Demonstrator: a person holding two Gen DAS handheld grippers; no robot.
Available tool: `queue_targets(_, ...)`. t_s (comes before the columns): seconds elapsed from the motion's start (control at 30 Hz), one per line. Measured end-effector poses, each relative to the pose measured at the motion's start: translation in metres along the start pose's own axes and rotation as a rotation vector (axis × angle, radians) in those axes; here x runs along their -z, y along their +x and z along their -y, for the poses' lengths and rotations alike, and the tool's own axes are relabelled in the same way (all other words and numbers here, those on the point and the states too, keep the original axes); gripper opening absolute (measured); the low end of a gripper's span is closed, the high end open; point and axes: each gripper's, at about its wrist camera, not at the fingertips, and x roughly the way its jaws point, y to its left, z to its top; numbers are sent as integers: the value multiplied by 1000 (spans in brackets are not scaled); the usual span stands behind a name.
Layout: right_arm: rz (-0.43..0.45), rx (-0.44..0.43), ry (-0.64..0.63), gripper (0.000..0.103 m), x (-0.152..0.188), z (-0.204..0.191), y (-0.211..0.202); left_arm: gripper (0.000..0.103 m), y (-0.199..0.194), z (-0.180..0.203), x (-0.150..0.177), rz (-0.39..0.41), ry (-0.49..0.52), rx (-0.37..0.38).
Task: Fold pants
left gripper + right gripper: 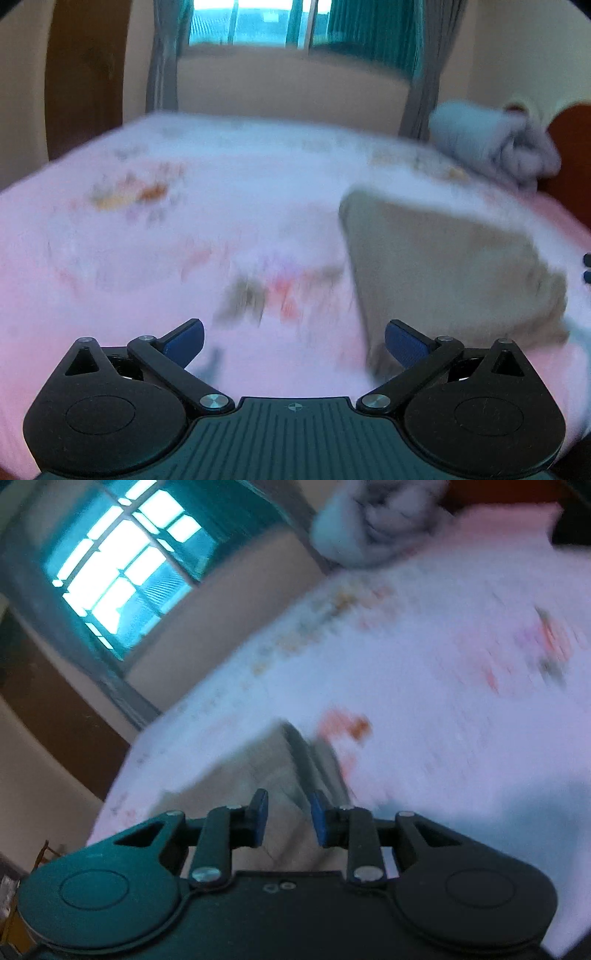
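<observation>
The beige pants point(424, 258) lie on the right of the pink floral bedsheet point(147, 221), and their right side is raised off the sheet. My left gripper point(295, 341) is open just left of them, its blue pads over bare sheet with nothing between them. In the right wrist view, the pants point(251, 768) run from the bed edge in between the pads of my right gripper point(289, 818). It stands narrowly closed on the cloth, with a darker fold point(306, 768) leading to its right pad. Both views are blurred by motion.
A grey-blue bundled blanket point(495, 144) sits at the far right corner of the bed, next to a reddish wooden headboard point(569, 147). Behind the bed are a window point(258, 22) with grey curtains and a brown wooden panel point(85, 74).
</observation>
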Motion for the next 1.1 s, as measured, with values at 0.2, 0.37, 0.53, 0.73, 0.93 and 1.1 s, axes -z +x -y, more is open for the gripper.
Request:
queue_targets(0.2, -59, -67, -246, 21, -25, -77, 79, 103, 44, 42, -55, 44, 51, 33)
queue_targets(0.37, -284, 162, -379, 0, -9, -63, 154, 103, 78, 55, -50, -64, 74, 12)
queue_targets(0.53, -175, 17, -276, 37, -22, -41, 111, 103, 82, 32, -27, -108, -2, 12)
queue_targets(0.73, -108, -39, -89, 81, -32, 13, 56, 103, 96, 29, -29, -133, -32, 115)
queue_targets(0.93, -252, -181, 320, 72, -22, 78, 73, 103, 122, 19, -31, -228, -194, 275)
queue_targets(1.1, -296, -211, 403, 72, -11, 94, 87, 103, 139, 21, -28, -263, -185, 298)
